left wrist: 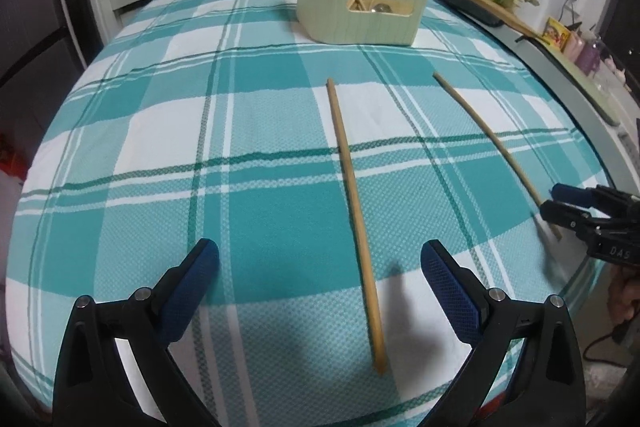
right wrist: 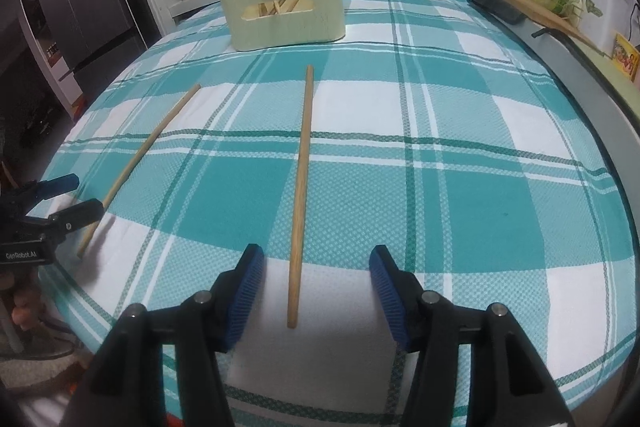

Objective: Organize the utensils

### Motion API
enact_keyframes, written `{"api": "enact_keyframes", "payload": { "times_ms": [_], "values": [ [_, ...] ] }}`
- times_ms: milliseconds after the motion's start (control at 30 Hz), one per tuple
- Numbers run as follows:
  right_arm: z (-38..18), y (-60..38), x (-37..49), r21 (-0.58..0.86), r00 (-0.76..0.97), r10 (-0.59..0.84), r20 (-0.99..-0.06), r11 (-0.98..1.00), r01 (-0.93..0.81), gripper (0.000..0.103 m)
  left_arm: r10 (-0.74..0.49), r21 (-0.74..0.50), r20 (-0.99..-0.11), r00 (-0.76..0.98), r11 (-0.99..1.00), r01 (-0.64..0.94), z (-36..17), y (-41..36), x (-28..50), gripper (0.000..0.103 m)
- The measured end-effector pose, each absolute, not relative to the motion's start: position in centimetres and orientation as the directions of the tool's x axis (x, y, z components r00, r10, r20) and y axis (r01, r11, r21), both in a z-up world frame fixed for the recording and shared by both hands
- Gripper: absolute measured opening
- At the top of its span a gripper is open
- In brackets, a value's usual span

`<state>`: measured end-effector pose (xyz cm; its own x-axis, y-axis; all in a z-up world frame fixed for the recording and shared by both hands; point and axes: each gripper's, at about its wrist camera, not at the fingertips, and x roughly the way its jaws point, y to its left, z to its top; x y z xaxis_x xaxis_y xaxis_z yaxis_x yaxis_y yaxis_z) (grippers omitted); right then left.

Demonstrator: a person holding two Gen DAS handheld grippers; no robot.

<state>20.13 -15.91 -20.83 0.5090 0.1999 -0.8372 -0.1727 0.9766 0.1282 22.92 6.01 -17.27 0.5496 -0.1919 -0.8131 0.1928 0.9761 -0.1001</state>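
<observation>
Two chopsticks laid apart on checked tabletop [left wrist: 160, 155]: left chopstick [left wrist: 354, 215] seen between spread fingers of left gripper [left wrist: 320, 267], right chopstick [right wrist: 300, 195] between parted fingers of right gripper [right wrist: 316, 267]; neither gripped. Cream utensil holder [left wrist: 360, 7] set at 12 o'clock, more chopsticks inside. Stove pans seen beyond
</observation>
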Motion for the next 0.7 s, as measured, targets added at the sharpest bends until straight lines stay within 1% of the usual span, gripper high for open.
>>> {"api": "enact_keyframes", "payload": {
  "times_ms": [100,200,233,267,333,400,433,467,567,633,667,700],
  "values": [
    [-20.6,-15.8,21.6,0.137,0.476,0.224,-0.850,0.968,-0.211,0.057,-0.222,-0.119,-0.824,0.522,0.967,0.224,-16.7,5.8,25.5,0.099],
    [-20.5,-15.4,23.5,0.151,0.428,0.250,-0.868,0.956,-0.252,0.057,-0.220,-0.096,-0.831,0.511,0.961,0.257,-16.4,5.0,28.4,0.096],
    [-20.5,-15.3,24.3,0.156,0.414,0.257,-0.873,0.952,-0.262,0.057,-0.207,-0.078,-0.839,0.503,0.961,0.265,-16.6,4.7,29.3,0.094],
    [-20.6,-15.1,25.0,0.161,0.400,0.264,-0.877,0.948,-0.273,0.057,-0.193,-0.060,-0.847,0.496,0.961,0.272,-16.8,4.3,30.2,0.089],
    [-20.6,-14.8,26.6,0.153,0.384,0.262,-0.885,0.944,-0.291,0.056,-0.179,-0.042,-0.864,0.470,0.957,0.288,-17.4,3.8,31.9,0.086],
    [-20.7,-14.3,28.2,0.142,0.367,0.259,-0.894,0.938,-0.316,0.052,-0.162,-0.027,-0.883,0.441,0.955,0.297,-18.1,3.3,33.3,0.080],
    [-20.7,-14.0,29.1,0.132,0.362,0.251,-0.897,0.937,-0.323,0.046,-0.154,-0.018,-0.891,0.427,0.952,0.306,-18.4,3.0,33.9,0.080],
    [-20.8,-13.7,29.9,0.126,0.357,0.249,-0.900,0.934,-0.334,0.045,-0.143,-0.006,-0.898,0.417,0.950,0.313,-18.7,2.7,34.4,0.077],
    [-20.9,-12.6,32.7,0.103,0.355,0.238,-0.904,0.928,-0.359,0.042,-0.140,0.000,-0.903,0.407,0.946,0.325,-18.9,2.1,35.6,0.077],
    [-21.0,-11.7,34.7,0.096,0.354,0.235,-0.905,0.925,-0.367,0.042,-0.141,-0.010,-0.907,0.397,0.949,0.315,-18.8,2.0,36.4,0.075],
    [-20.9,-11.2,35.6,0.091,0.359,0.230,-0.905,0.926,-0.366,0.041,-0.138,-0.008,-0.907,0.397,0.950,0.311,-18.8,2.0,36.7,0.070],
    [-21.1,-10.7,36.5,0.089,0.355,0.226,-0.907,0.927,-0.364,0.040,-0.134,-0.003,-0.905,0.403,0.951,0.309,-18.7,1.8,36.8,0.062]
  ]
}}
